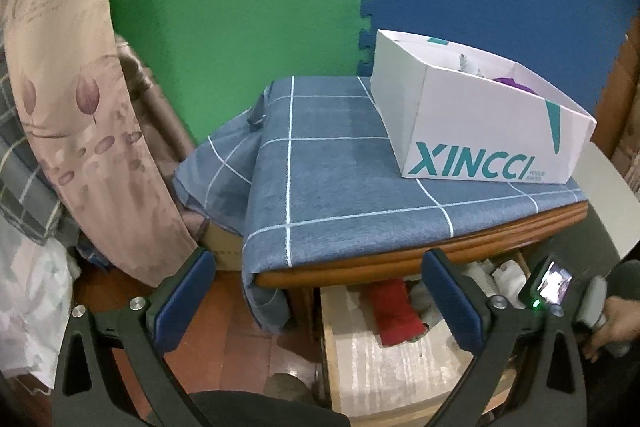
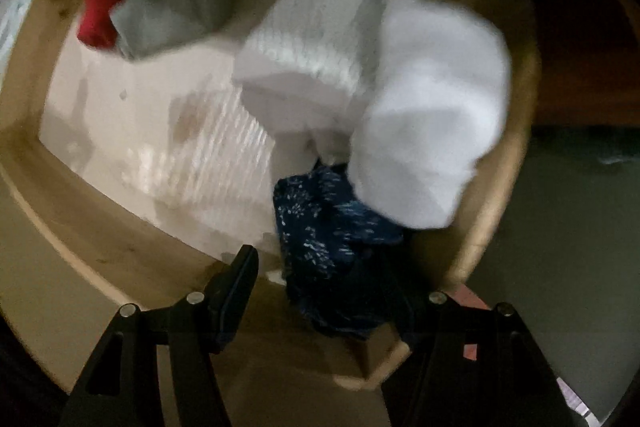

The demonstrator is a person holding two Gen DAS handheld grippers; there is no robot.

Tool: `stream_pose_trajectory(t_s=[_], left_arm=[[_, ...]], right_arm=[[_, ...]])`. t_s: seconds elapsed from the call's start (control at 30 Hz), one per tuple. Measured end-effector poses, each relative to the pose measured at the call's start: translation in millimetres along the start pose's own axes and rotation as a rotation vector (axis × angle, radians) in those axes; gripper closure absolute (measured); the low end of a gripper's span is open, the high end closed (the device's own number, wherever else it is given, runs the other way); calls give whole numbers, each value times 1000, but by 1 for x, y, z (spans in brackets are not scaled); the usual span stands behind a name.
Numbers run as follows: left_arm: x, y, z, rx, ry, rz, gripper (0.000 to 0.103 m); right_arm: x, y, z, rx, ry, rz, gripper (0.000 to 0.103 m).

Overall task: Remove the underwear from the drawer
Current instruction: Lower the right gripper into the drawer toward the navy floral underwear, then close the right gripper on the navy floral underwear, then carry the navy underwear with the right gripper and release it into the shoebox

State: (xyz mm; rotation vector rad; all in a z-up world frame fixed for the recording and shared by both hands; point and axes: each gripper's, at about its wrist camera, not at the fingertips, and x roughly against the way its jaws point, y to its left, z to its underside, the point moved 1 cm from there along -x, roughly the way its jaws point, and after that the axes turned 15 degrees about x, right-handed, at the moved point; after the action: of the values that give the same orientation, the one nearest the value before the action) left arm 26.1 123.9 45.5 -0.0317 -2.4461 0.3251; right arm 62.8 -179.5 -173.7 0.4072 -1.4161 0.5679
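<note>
Dark-blue white-speckled underwear, crumpled in near right corner of open drawer under white cloth, between half-spread right gripper pads; bare liner leftward; left gripper wide, empty.

**Readable text: one brand**

"XINCCI" stood in large teal capitals on the front side of the white cardboard box. Smaller teal print sat just right of it, too small to read. Right wrist view showed no legible text.
</note>
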Motion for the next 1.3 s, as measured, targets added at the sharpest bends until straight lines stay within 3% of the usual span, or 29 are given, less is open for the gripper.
stream_pose_trajectory(t_s=[0.07,0.13,0.17,0.3,0.47,0.67,0.83,1.03,1.3], left_arm=[[-1,2,0,14,6,8,1],[-2,4,-1,27,12,9,1],[-3,5,-1,32,15,9,1],[-3,7,-1,47,17,9,1],[-4,9,-2,57,21,10,1],[-6,13,-3,83,28,12,1],[-6,15,-3,99,32,9,1],[-7,15,-3,95,43,-2,1],[3,18,-3,103,-7,15,1]], right_arm=[[0,4,-4,35,15,37,41],[-2,1,-7,31,15,0,52],[-3,-2,-8,42,14,19,68],[3,-2,-7,59,-30,36,75],[48,-12,-5,39,-201,-57,76],[105,-24,23,-53,-395,-192,76],[145,-1,52,-103,-531,-273,76],[199,8,75,-128,-693,-295,76],[323,-18,74,-98,-927,-259,76]])
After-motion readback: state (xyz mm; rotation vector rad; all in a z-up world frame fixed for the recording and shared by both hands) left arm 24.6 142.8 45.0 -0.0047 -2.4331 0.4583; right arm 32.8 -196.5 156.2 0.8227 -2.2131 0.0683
